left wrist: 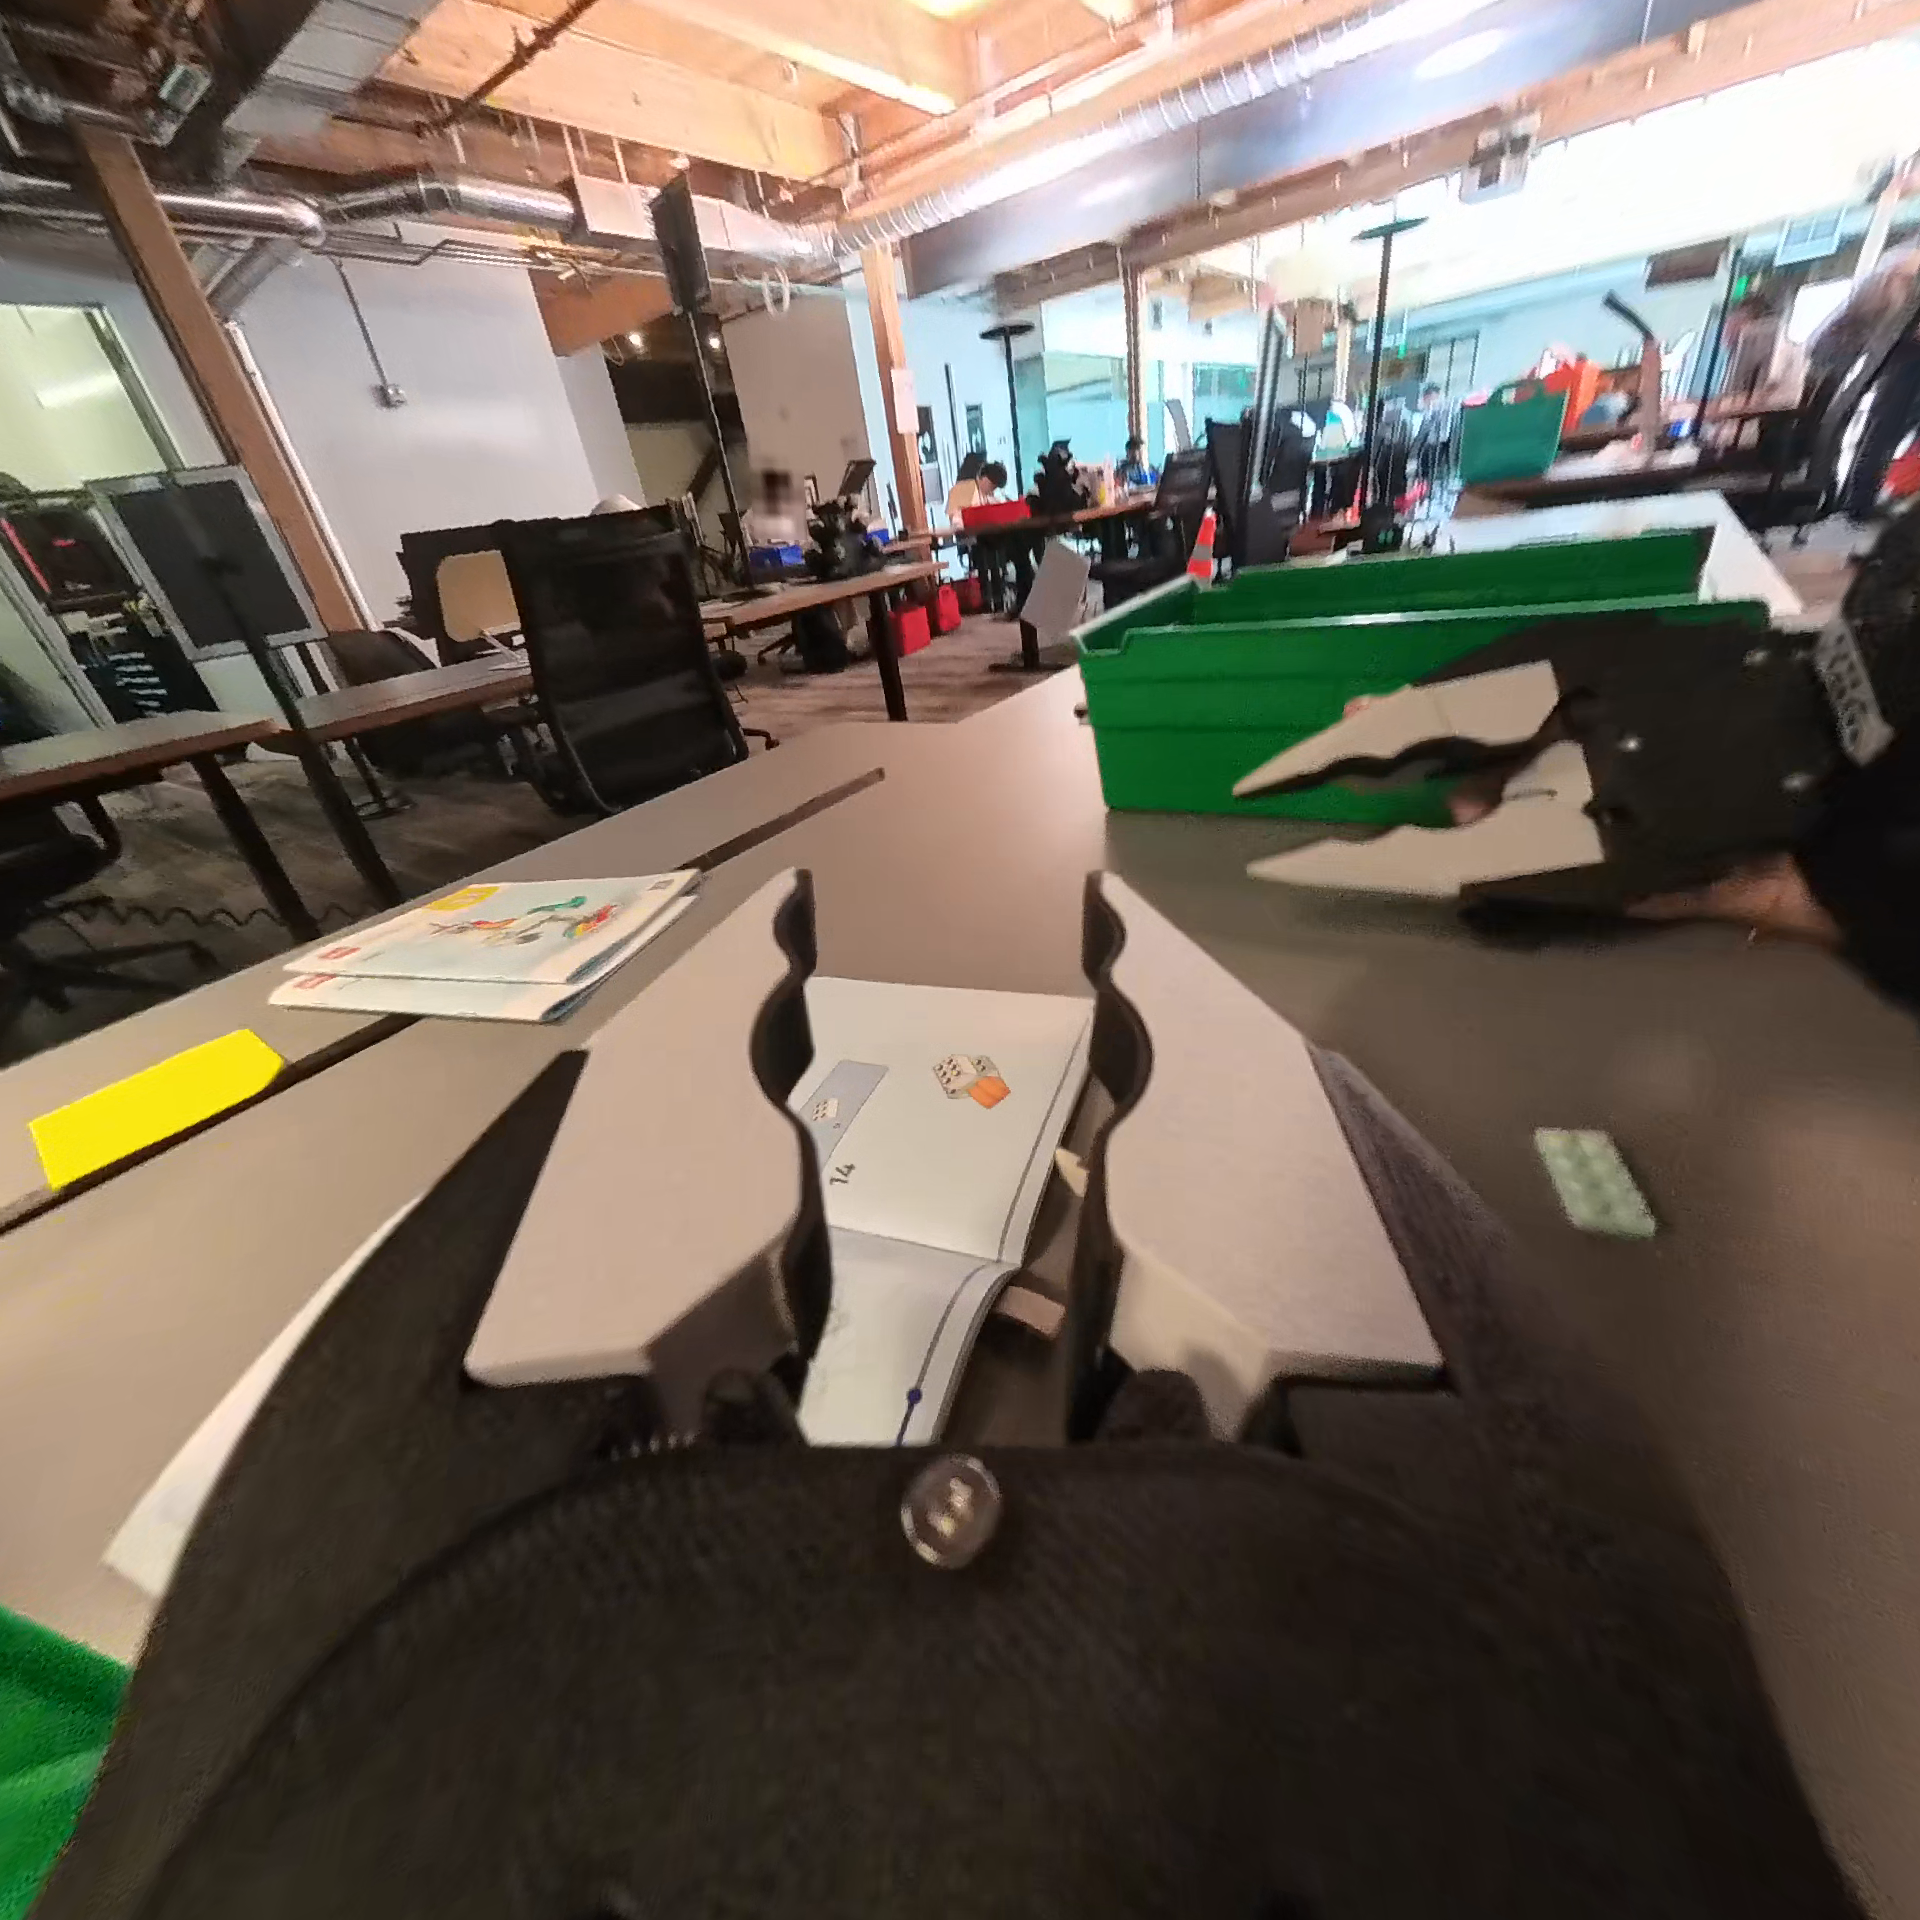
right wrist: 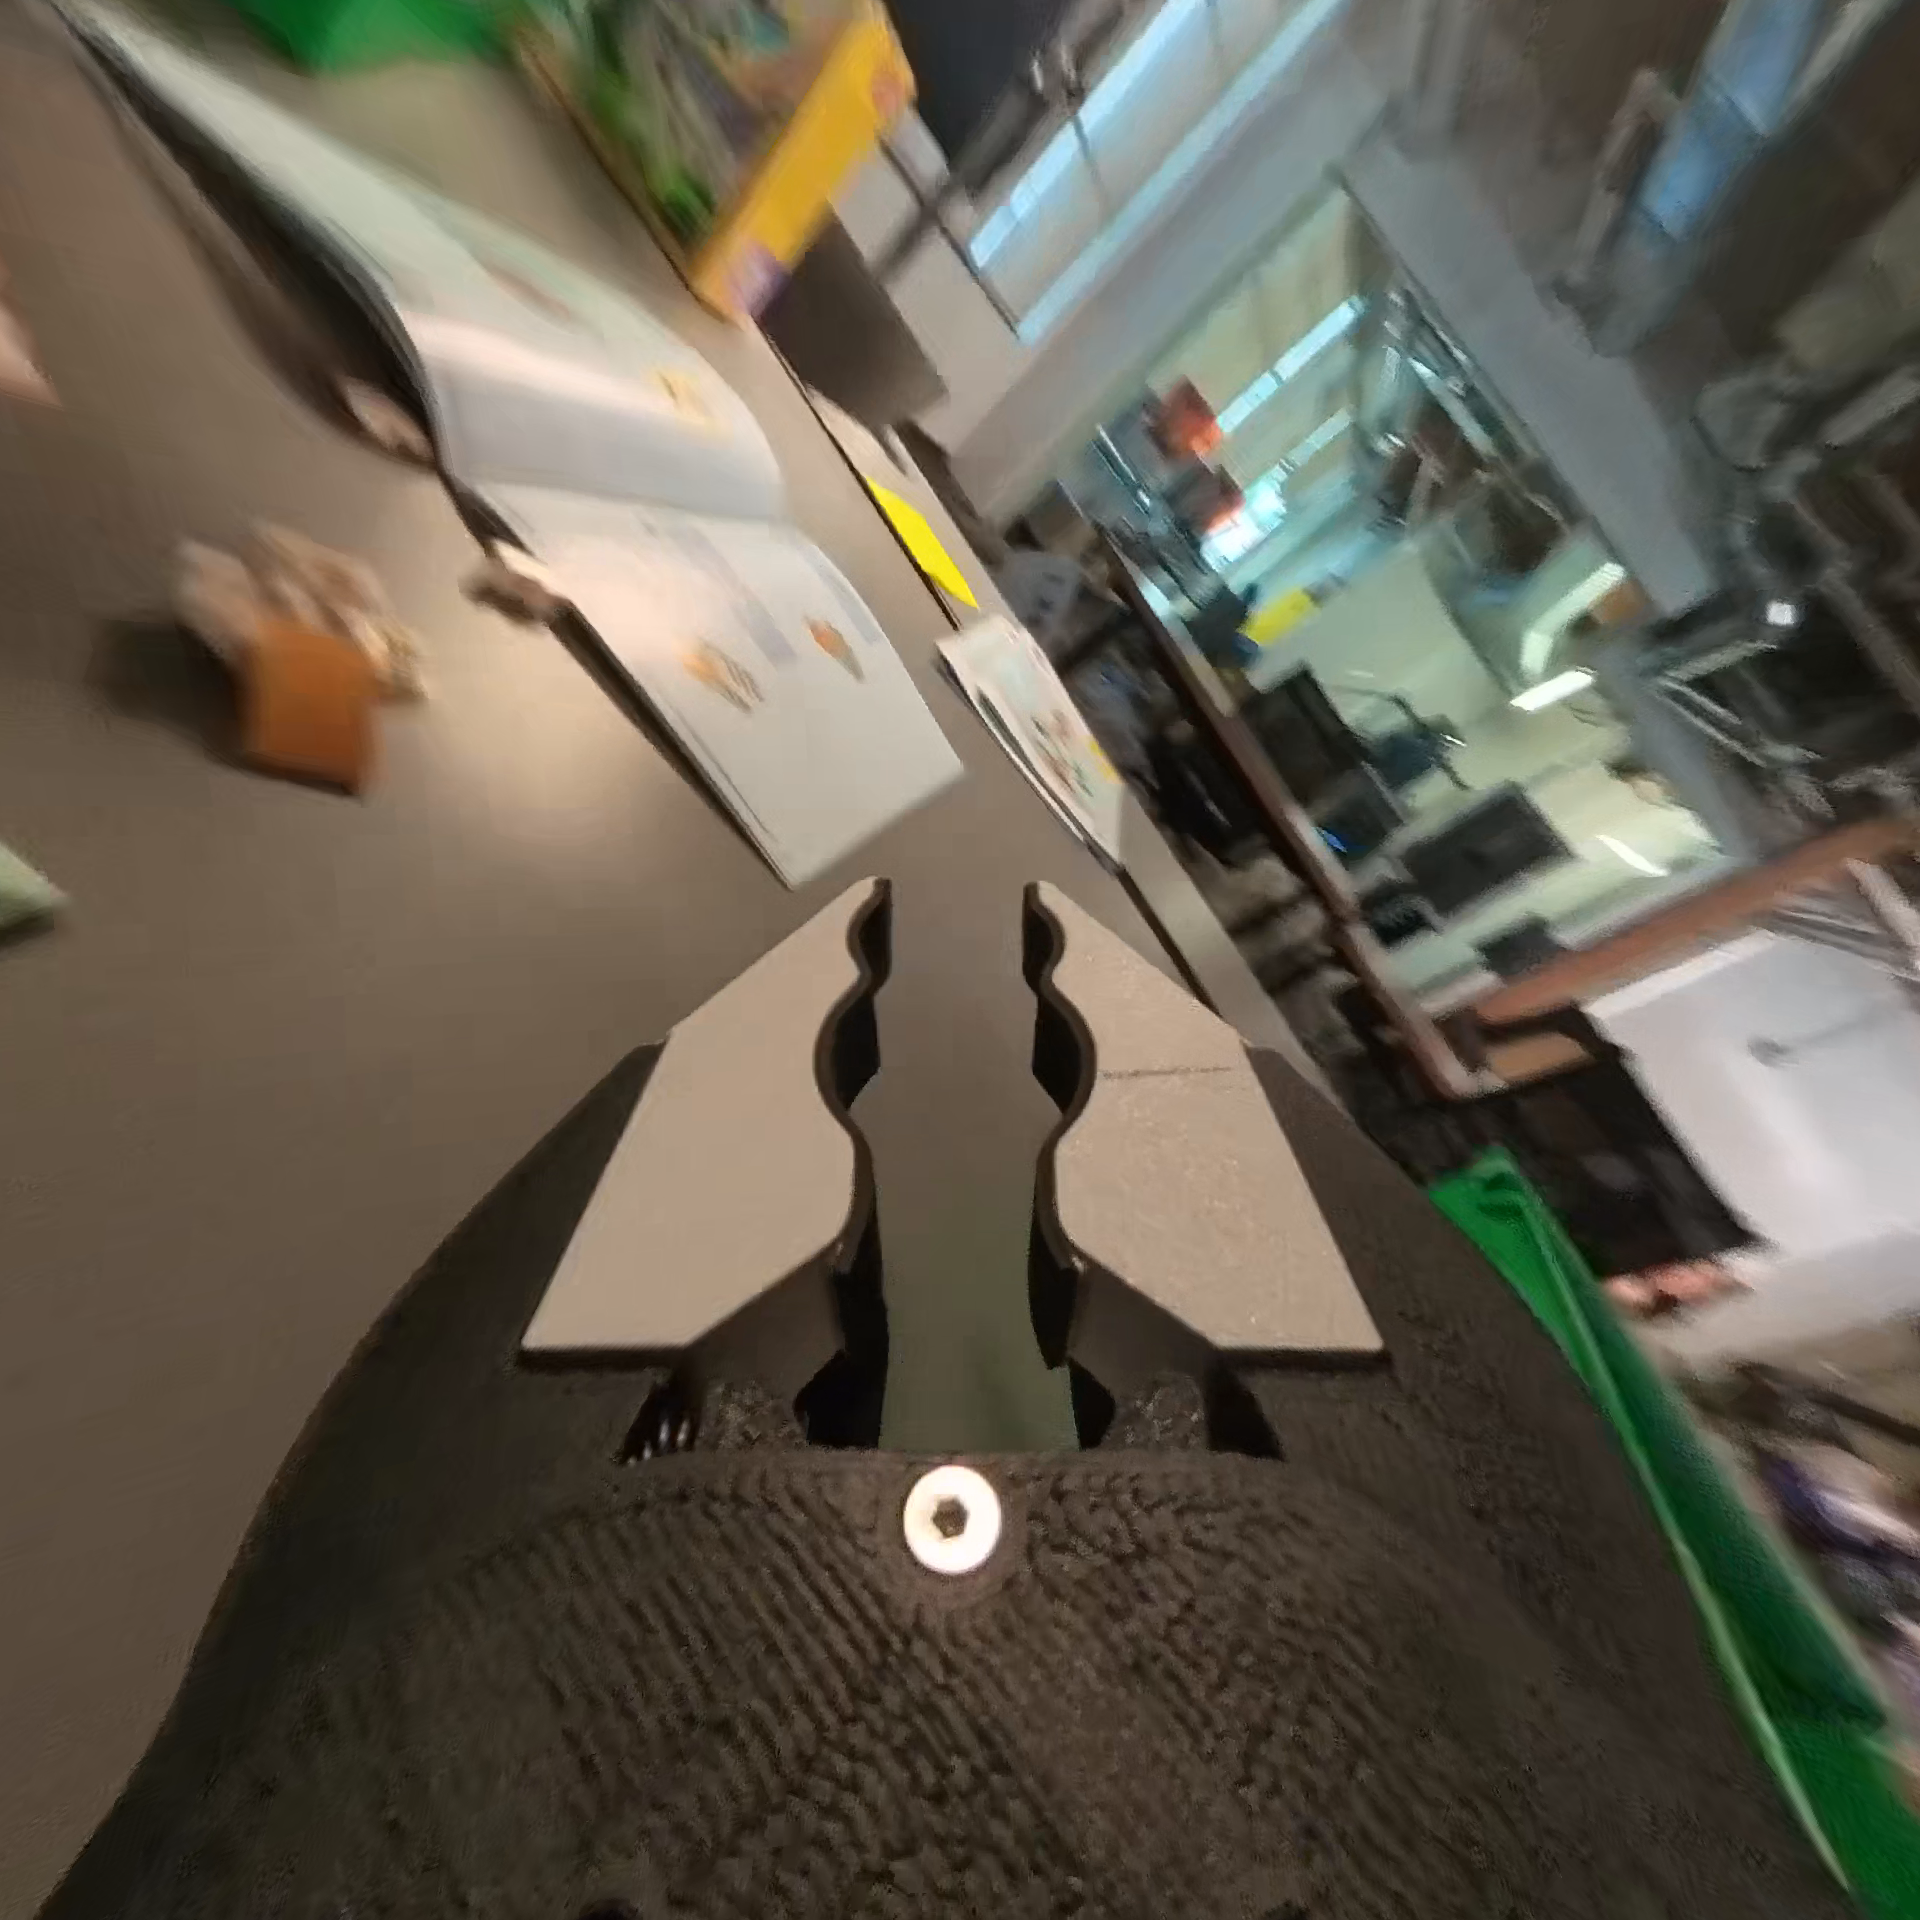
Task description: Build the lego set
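Yellow sticky note [left wrist: 156,1104], office chair [left wrist: 623,665]

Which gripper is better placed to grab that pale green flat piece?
Probably the right gripper: it hovers open on the same side as the pale green plate, while the left gripper points over the open booklet.

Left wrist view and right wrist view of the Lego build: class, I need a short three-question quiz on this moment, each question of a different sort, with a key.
1. True or false: the left gripper holds a brick between its fingers.
2. Multiple choice: the open instruction booklet lies
A. inside the green bin
B. flat on the grey table, beneath the left gripper
C. on the yellow Lego box
3. Fill in: right of the booklet in the left wrist view lies a flat pale green ____.

Key
1. False: it is open, with only the booklet page seen through the gap.
2. B
3. Lego plate
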### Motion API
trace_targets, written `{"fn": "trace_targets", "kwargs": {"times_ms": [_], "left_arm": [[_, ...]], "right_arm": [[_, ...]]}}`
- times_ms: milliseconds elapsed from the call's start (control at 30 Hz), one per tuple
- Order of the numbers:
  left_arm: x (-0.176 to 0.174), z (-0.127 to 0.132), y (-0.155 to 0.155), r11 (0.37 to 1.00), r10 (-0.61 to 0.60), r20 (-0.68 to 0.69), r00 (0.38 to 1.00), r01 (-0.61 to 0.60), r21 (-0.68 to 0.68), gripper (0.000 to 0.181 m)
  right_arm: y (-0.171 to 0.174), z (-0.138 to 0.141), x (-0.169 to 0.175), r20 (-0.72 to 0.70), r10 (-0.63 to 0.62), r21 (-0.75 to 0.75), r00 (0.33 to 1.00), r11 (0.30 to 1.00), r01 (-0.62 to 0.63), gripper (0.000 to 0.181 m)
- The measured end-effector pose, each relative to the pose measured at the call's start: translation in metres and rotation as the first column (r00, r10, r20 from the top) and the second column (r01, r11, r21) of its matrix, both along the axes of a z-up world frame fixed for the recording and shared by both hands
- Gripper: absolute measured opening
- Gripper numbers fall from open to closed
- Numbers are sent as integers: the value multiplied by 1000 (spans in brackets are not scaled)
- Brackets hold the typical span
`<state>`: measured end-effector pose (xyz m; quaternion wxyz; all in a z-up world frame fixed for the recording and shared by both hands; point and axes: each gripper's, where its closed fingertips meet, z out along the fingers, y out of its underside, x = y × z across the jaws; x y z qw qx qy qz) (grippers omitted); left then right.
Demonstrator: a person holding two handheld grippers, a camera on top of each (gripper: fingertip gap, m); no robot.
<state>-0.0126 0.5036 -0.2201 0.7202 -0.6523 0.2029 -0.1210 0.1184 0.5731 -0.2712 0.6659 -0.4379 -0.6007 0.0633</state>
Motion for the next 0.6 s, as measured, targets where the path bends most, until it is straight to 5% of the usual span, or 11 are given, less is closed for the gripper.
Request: {"fn": "trace_targets", "kwargs": {"times_ms": [167,333,433,600], "left_arm": [[-5,-1,2,999,-25,125,992,31,-44,48],[1,-5,1,996,-49,122,991,57,-64,44],[7,-7,-3,993,-79,115,990,87,-74,42],[14,-10,-7,989,-115,85,990,122,-85,39]], "right_arm": [[-31,9,-18,-117,207,-356,971,904,-236,27],[-88,-25,-36,-19,436,-795,900,539,-279,32],[-91,-37,-45,63,439,-796,896,564,-220,55],[-95,-49,-54,131,462,-815,877,554,-170,48]]}}
